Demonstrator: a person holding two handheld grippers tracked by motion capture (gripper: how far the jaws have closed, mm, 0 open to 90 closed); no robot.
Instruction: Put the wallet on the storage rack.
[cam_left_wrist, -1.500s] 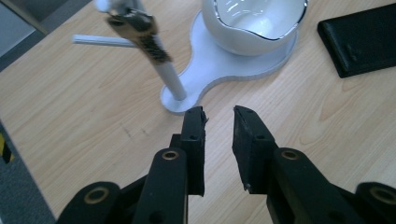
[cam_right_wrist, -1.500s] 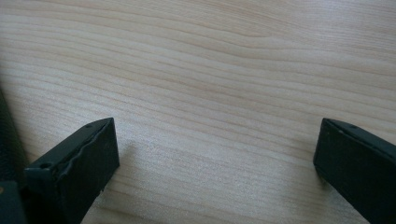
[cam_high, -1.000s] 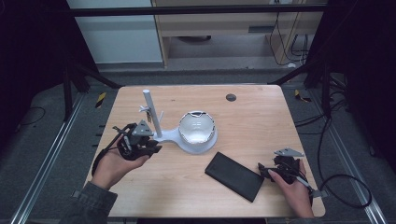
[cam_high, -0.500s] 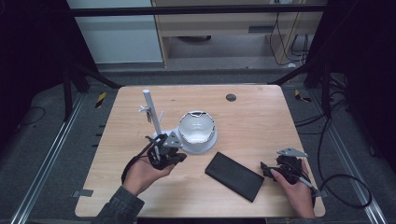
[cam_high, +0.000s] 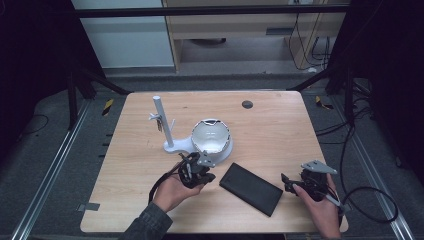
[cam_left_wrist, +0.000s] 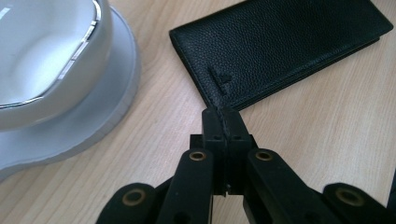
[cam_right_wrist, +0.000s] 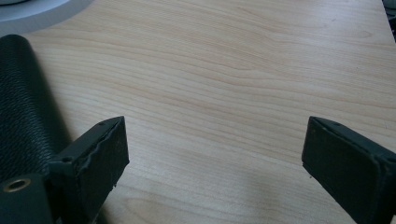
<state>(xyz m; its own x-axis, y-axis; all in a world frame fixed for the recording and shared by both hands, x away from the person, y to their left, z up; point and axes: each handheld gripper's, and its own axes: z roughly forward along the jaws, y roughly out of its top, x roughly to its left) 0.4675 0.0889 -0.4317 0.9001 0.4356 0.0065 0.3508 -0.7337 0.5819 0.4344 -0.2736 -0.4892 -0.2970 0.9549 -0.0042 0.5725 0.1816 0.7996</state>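
A long black leather wallet (cam_high: 251, 188) lies flat at the front middle of the wooden table (cam_high: 280, 130). My left gripper (cam_high: 210, 176) is shut with nothing between its jaws. Its tip (cam_left_wrist: 222, 114) is at the near corner of the wallet (cam_left_wrist: 280, 51); whether it touches I cannot tell. My right gripper (cam_high: 286, 181) is just off the wallet's right end, open wide. Its jaws have just been closing a little, with bare wood between them (cam_right_wrist: 212, 140). The wallet's end (cam_right_wrist: 23, 107) lies beside its left finger (cam_right_wrist: 100, 158).
A white bowl-shaped dish (cam_high: 211, 137) sits on a white base with an upright post (cam_high: 162, 122), just behind my left hand. The dish (cam_left_wrist: 46, 46) is close to the wallet's left end. A small dark disc (cam_high: 246, 104) lies near the table's far edge.
My left hand has moved right and down, from beside the post to the wallet's left corner, and its jaws have shut. The right hand has stayed in place.
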